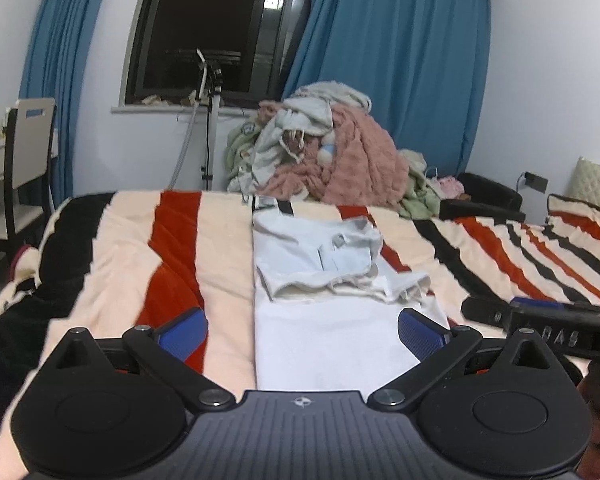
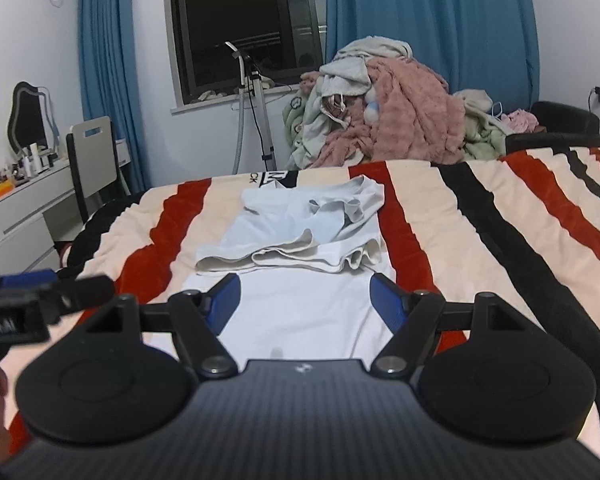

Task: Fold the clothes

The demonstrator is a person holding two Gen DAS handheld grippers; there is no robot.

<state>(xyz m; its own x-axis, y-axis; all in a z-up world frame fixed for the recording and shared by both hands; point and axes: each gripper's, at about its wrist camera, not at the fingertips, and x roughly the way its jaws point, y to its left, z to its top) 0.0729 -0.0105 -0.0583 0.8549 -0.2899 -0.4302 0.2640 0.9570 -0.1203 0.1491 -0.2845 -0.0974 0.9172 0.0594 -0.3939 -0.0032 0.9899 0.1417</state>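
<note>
A white garment (image 1: 324,344) (image 2: 300,312) lies flat on the striped bed, folded into a long strip, with its far part doubled back in a pale blue-white bunch (image 1: 320,252) (image 2: 300,224). My left gripper (image 1: 302,332) hovers open over the near end of the strip, blue pads wide apart and empty. My right gripper (image 2: 306,300) is also open above the same near end, nothing between its fingers. In the left wrist view the right gripper (image 1: 540,316) shows at the right edge; in the right wrist view the left gripper (image 2: 40,296) shows at the left edge.
The bed carries a blanket (image 1: 140,248) (image 2: 480,220) striped cream, red and black. A heap of unfolded clothes and a pink blanket (image 1: 340,152) (image 2: 400,116) sits beyond the far edge. A chair (image 1: 24,152) and desk stand left; a dark armchair (image 2: 560,124) stands right.
</note>
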